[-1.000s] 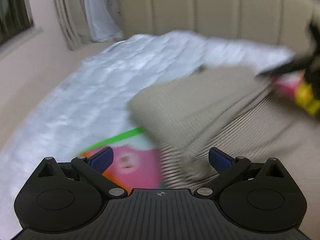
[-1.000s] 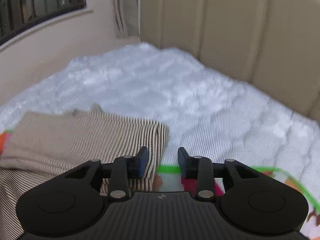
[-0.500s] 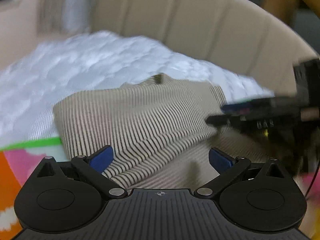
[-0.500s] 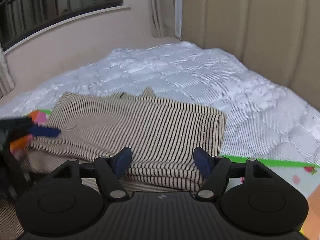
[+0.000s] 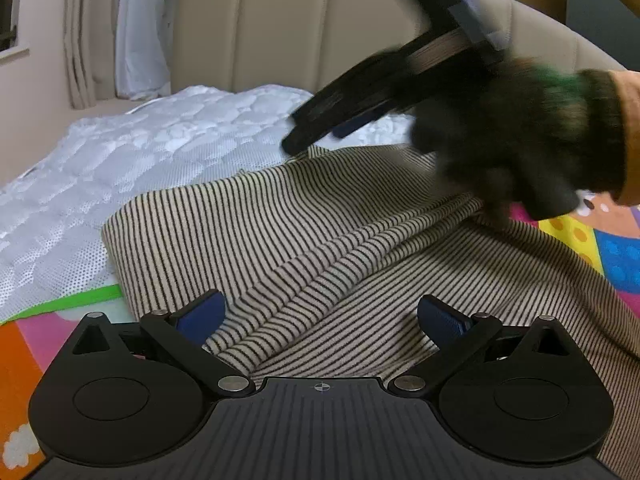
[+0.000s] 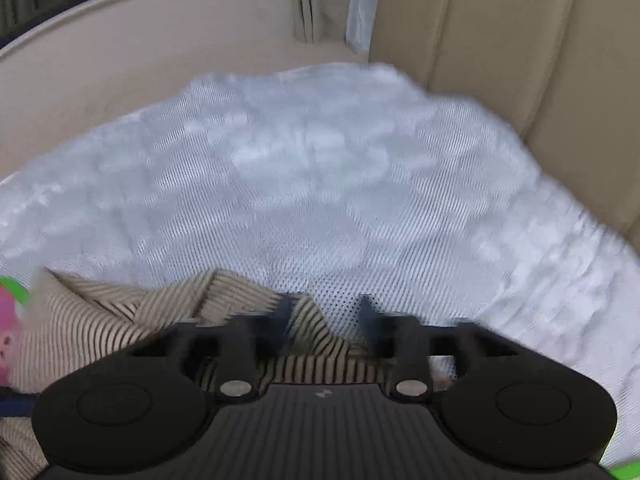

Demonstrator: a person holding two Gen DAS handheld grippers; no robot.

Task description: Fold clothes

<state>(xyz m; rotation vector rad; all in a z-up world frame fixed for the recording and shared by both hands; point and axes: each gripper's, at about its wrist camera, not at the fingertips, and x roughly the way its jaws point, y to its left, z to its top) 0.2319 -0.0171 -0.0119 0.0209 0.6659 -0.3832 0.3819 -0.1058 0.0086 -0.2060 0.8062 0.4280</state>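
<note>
A beige sweater with thin dark stripes (image 5: 280,232) lies folded over on the bed, its upper layer slanting across the lower one. My left gripper (image 5: 320,312) hovers open and wide over the sweater's near edge, nothing pinched. A dark-gloved hand (image 5: 520,140) carries my right gripper (image 5: 308,136) to the sweater's far edge. In the right wrist view that gripper (image 6: 326,308) is blurred and its jaws are closing. The rumpled sweater edge (image 6: 120,320) reaches up between the fingers, and a gap with white mattress still shows at the tips.
The white quilted mattress cover (image 6: 320,180) spreads beyond the sweater up to a padded beige headboard (image 5: 280,20). A colourful play mat (image 5: 24,340) lies under the sweater at the left and right. Curtains (image 5: 136,28) hang in the far corner.
My right gripper spread wide at the sweater's right side, then swung to its far edge while narrowing. The left gripper sank closer to the sweater and stayed open.
</note>
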